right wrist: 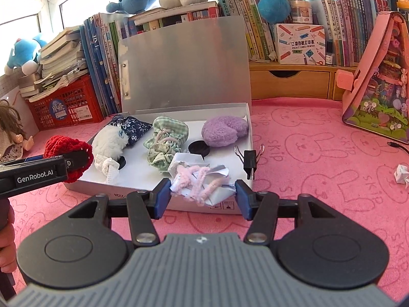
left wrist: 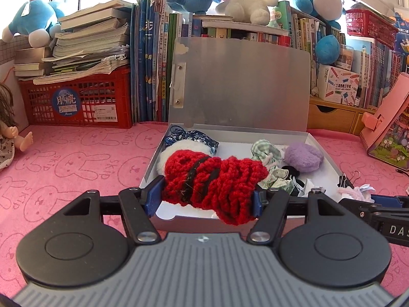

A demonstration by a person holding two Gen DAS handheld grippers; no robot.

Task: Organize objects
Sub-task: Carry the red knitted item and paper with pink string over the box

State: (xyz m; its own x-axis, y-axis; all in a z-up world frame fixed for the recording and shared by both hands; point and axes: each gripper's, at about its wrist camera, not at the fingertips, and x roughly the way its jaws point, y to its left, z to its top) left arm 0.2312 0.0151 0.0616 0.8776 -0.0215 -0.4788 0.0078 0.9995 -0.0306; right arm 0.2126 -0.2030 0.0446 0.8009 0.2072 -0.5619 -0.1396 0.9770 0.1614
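Observation:
My left gripper (left wrist: 208, 198) is shut on a red crocheted piece with a black stripe (left wrist: 212, 179), held over the near left edge of an open grey box (left wrist: 324, 153). The same red piece (right wrist: 67, 153) shows at the left in the right wrist view. My right gripper (right wrist: 203, 195) is shut on a white paper bundle wrapped in pink fuzzy wire (right wrist: 202, 185), just before the box's front wall (right wrist: 143, 190). Inside the box lie a white fluffy item (right wrist: 110, 138), a blue patterned pouch (right wrist: 133, 126), a green checked cloth (right wrist: 166, 138), a purple fuzzy pad (right wrist: 222, 130) and a black disc (right wrist: 199, 147).
The box lid (right wrist: 184, 64) stands upright at the back. A black binder clip (right wrist: 249, 161) sits on the box's right wall. A red crate (left wrist: 76, 102) with books, shelved books, plush toys, a doll (left wrist: 10, 138) and a pink toy house (right wrist: 378, 84) ring the pink mat (right wrist: 319, 153). Crumpled paper (right wrist: 401, 174) lies right.

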